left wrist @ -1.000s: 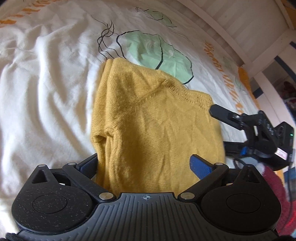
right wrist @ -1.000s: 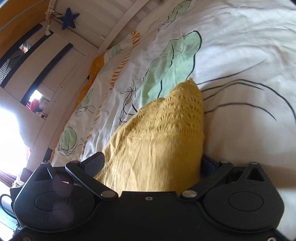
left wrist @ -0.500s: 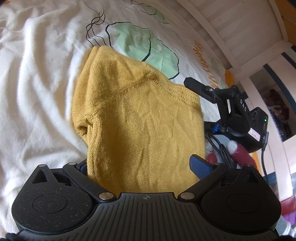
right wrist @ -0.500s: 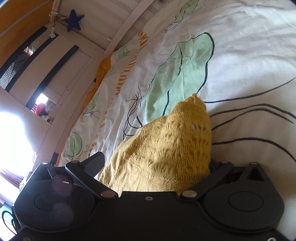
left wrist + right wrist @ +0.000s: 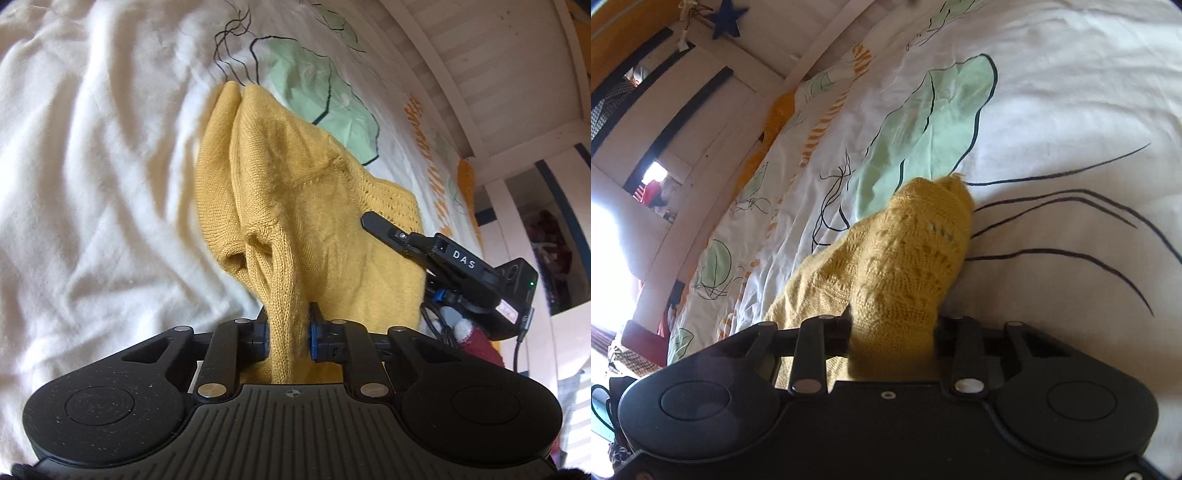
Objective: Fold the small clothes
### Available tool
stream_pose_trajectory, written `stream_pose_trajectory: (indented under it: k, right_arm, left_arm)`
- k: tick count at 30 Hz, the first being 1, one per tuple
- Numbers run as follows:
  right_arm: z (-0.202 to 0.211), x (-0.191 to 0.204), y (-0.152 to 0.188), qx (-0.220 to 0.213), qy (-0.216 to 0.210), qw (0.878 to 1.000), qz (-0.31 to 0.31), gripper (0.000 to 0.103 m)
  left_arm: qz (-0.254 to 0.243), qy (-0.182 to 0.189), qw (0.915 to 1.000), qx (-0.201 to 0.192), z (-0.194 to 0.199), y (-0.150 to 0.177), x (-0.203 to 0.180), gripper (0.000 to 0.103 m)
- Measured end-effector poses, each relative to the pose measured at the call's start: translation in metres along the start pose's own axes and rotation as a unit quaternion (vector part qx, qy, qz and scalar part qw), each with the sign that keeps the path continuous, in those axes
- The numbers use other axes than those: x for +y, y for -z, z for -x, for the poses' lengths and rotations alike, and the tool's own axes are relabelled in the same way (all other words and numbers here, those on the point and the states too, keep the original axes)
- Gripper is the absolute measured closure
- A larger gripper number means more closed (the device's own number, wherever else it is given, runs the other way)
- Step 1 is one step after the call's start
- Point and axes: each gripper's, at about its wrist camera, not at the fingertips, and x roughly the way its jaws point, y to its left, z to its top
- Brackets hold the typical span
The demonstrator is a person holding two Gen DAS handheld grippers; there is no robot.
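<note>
A small mustard-yellow knitted sweater [image 5: 314, 206] lies on the bed. In the left wrist view my left gripper [image 5: 289, 332] pinches the sweater's near edge; its jaws are closing, and the blue pads squeeze a gathered ridge of knit. In the right wrist view my right gripper [image 5: 892, 330] has its jaws closing around a thick bunch of the lacy part of the sweater [image 5: 912, 258], which fills the gap between them. The right gripper's upper finger [image 5: 384, 230] also lies on top of the sweater's right side in the left wrist view; its lower finger is hidden.
The white duvet [image 5: 92, 184] bears green leaf prints [image 5: 923, 125] and black lines. A white slatted bed wall [image 5: 480, 55] runs along the far side, with a blue star [image 5: 726, 20] hanging on it. A red and white soft thing [image 5: 476, 339] sits below the right gripper's body.
Both grippers stood wide open around the sweater's edges; now both have closed on it, and the knit is bunched up between the pads. The left wrist rolled a little.
</note>
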Motion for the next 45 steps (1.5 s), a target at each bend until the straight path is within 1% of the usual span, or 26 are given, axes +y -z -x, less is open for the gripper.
stream_pose_trajectory:
  k: [3, 6, 11, 13, 16, 18, 20, 22, 23, 25, 26, 27, 29, 32, 33, 35, 36, 38, 39, 40, 42, 45]
  right_arm:
    - [0.013, 0.009, 0.005, -0.006, 0.001, 1.000, -0.010, 0.061]
    - [0.033, 0.020, 0.017, -0.007, 0.004, 1.000, -0.013, 0.061]
    - [0.076, 0.035, 0.055, 0.011, 0.026, 0.999, -0.019, 0.061]
    - [0.097, 0.037, 0.075, 0.016, 0.031, 0.999, -0.023, 0.061]
    - [0.126, 0.038, 0.102, 0.022, 0.029, 0.998, -0.043, 0.061]
    - [0.141, 0.040, 0.117, 0.026, 0.024, 0.998, -0.050, 0.061]
    - [0.150, 0.044, 0.126, 0.032, 0.026, 0.998, -0.047, 0.061]
    - [0.154, 0.047, 0.132, 0.028, 0.038, 0.998, -0.031, 0.059]
    - [0.155, 0.048, 0.133, 0.024, 0.049, 0.998, -0.019, 0.057]
    - [0.154, 0.052, 0.137, 0.006, 0.089, 0.996, 0.016, 0.055]
    - [0.153, 0.055, 0.138, -0.006, 0.114, 0.993, 0.038, 0.054]
    - [0.154, 0.056, 0.140, -0.017, 0.137, 0.989, 0.055, 0.053]
    - [0.152, 0.056, 0.141, -0.034, 0.159, 0.984, 0.070, 0.049]
    - [0.155, 0.057, 0.151, -0.059, 0.202, 0.972, 0.105, 0.048]
    - [0.156, 0.058, 0.154, -0.067, 0.211, 0.969, 0.111, 0.046]
    - [0.161, 0.055, 0.158, -0.082, 0.214, 0.968, 0.106, 0.045]
    - [0.163, 0.054, 0.160, -0.088, 0.216, 0.967, 0.104, 0.042]
    - [0.169, 0.051, 0.164, -0.100, 0.232, 0.962, 0.108, 0.037]
    - [0.175, 0.050, 0.168, -0.107, 0.238, 0.959, 0.109, 0.037]
    - [0.180, 0.048, 0.171, -0.113, 0.241, 0.958, 0.105, 0.037]
    - [0.187, 0.047, 0.174, -0.127, 0.246, 0.956, 0.098, 0.036]
    - [0.196, 0.051, 0.179, -0.145, 0.253, 0.951, 0.101, 0.036]
  left_arm:
    - [0.000, 0.029, 0.9995, 0.015, 0.008, 0.006, -0.008, 0.088]
    - [-0.005, 0.052, 0.9981, 0.033, 0.016, 0.021, -0.021, 0.088]
    - [-0.018, 0.079, 0.9942, 0.072, 0.031, 0.070, -0.037, 0.088]
    - [-0.021, 0.082, 0.9925, 0.088, 0.037, 0.093, -0.041, 0.088]
    - [-0.011, 0.093, 0.9894, 0.110, 0.045, 0.125, -0.043, 0.088]
    - [-0.016, 0.092, 0.9890, 0.115, 0.052, 0.144, -0.044, 0.088]
    - [-0.026, 0.082, 0.9898, 0.114, 0.058, 0.160, -0.044, 0.088]
    - [-0.038, 0.057, 0.9922, 0.104, 0.060, 0.171, -0.042, 0.088]
    - [-0.048, 0.038, 0.9936, 0.095, 0.061, 0.175, -0.041, 0.088]
    - [-0.070, -0.003, 0.9948, 0.074, 0.063, 0.179, -0.039, 0.086]
    - [-0.079, -0.019, 0.9945, 0.066, 0.063, 0.182, -0.037, 0.083]
    - [-0.086, -0.028, 0.9942, 0.058, 0.064, 0.185, -0.037, 0.081]
    - [-0.102, -0.034, 0.9934, 0.042, 0.065, 0.189, -0.038, 0.081]
    - [-0.134, -0.056, 0.9892, 0.023, 0.071, 0.196, -0.050, 0.080]
    - [-0.149, -0.064, 0.9867, 0.016, 0.074, 0.203, -0.053, 0.079]
    - [-0.178, -0.081, 0.9808, 0.004, 0.077, 0.209, -0.062, 0.078]
    - [-0.187, -0.089, 0.9783, -0.001, 0.079, 0.212, -0.066, 0.077]
    - [-0.199, -0.098, 0.9750, -0.014, 0.089, 0.221, -0.066, 0.076]
    - [-0.202, -0.101, 0.9739, -0.022, 0.096, 0.224, -0.066, 0.076]
    - [-0.205, -0.106, 0.9725, -0.034, 0.100, 0.226, -0.069, 0.076]
    - [-0.207, -0.116, 0.9688, -0.070, 0.112, 0.227, -0.075, 0.076]
    - [-0.212, -0.119, 0.9631, -0.115, 0.126, 0.223, -0.086, 0.073]
